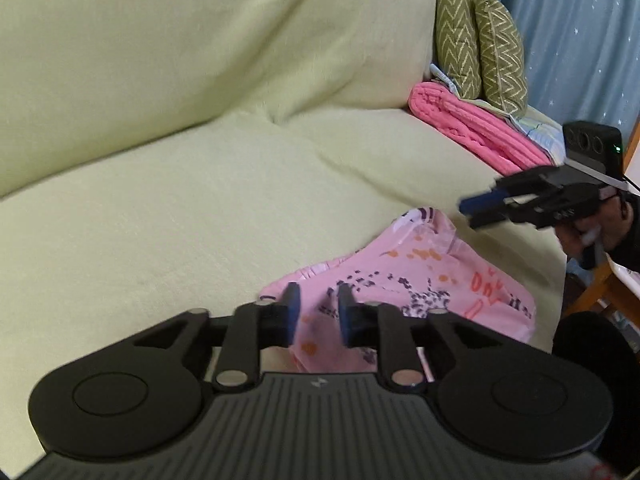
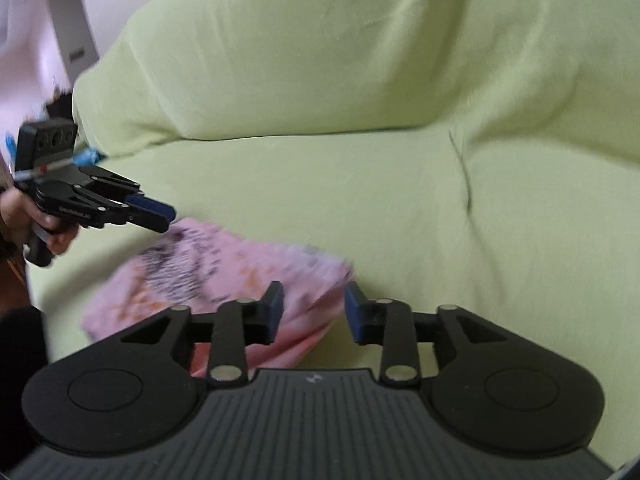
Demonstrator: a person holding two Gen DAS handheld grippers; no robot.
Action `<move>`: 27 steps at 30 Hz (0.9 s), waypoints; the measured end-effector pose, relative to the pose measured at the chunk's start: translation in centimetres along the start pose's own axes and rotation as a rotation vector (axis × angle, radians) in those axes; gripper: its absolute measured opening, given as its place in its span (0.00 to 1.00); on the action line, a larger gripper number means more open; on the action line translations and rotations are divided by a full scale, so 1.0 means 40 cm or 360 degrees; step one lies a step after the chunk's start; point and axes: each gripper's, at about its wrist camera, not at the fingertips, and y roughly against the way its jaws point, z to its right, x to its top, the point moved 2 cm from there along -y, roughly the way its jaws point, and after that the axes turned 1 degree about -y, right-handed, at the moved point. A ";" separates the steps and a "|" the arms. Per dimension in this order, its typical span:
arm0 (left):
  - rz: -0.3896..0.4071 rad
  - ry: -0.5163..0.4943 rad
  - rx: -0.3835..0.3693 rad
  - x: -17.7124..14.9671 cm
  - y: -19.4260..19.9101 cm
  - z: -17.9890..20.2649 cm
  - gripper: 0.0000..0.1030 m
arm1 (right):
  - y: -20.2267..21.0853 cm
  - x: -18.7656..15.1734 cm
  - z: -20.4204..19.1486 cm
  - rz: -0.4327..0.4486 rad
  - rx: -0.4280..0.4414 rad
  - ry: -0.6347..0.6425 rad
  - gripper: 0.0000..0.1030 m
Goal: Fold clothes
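Pink printed garment point(image 1: 404, 292), folded, on the seat of the pale green sofa point(image 1: 168, 208), near its front edge. Left gripper point(image 1: 319, 312) above the garment's near side, jaws parted, nothing between them. Further right, right gripper point(image 1: 476, 212) past the garment's far corner, fingers close together (gap hard to judge there); spread and empty in its own view point(image 2: 314, 310). Beyond, rolled pink blanket point(image 1: 476, 132) under two zigzag cushions point(image 1: 480, 44).
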 end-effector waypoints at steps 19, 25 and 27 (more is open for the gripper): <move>-0.0112 -0.1152 0.0443 -0.139 0.120 0.305 0.40 | 0.113 -0.139 -0.206 -0.0059 -0.0335 0.0624 0.26; -0.0295 -0.2068 0.0616 -0.337 0.041 0.476 0.43 | 0.042 -0.254 -0.358 -0.0207 -0.0504 0.1248 0.27; -0.0347 -0.2221 0.0724 -0.365 0.003 0.477 0.43 | 0.017 -0.291 -0.381 -0.0248 -0.0591 0.1476 0.27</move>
